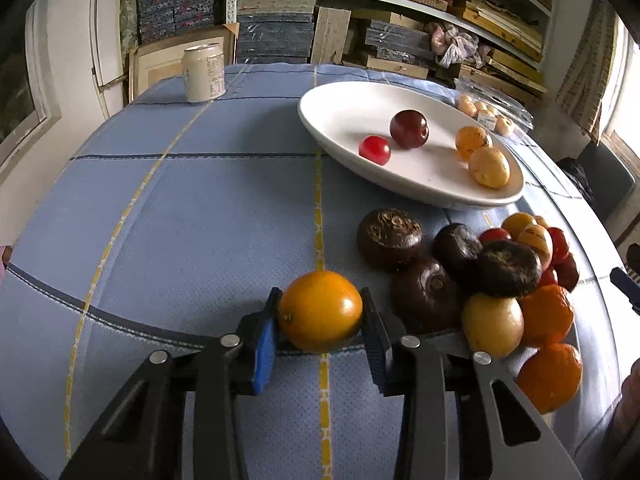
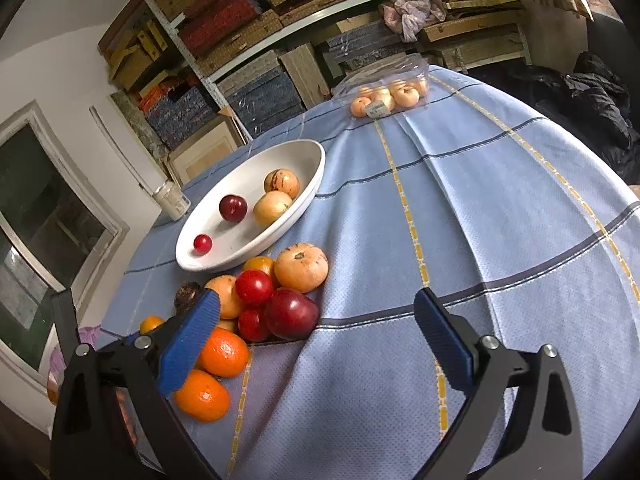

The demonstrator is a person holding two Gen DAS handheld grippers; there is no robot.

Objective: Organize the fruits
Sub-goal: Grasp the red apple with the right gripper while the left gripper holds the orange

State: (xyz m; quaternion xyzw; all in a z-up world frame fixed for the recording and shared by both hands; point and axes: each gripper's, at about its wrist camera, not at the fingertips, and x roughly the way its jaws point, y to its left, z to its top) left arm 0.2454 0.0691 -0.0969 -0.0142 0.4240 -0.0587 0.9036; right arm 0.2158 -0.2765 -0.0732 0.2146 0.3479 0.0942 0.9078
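Note:
My left gripper (image 1: 320, 304) is shut on a yellow-orange round fruit (image 1: 320, 311) that rests on the blue tablecloth (image 1: 180, 240), its blue pads pressing both sides. To its right lies a pile of fruit (image 1: 480, 280): dark brown ones, red ones, yellow ones and two tangerines. A white oval bowl (image 1: 348, 116) farther back holds a small red fruit (image 1: 374, 150), a dark red plum (image 1: 409, 129) and two yellow fruits. My right gripper (image 2: 316, 308) stands open over the cloth, its left pad above the same pile of fruit (image 2: 256, 300); the bowl (image 2: 304, 152) lies beyond.
A pale drink can (image 1: 203, 73) stands at the table's far left. A clear plastic box of small peach-coloured fruits (image 2: 384, 92) sits at the far edge. Shelves stacked with boxes fill the wall behind. A dark jacket (image 2: 592, 108) lies at the right.

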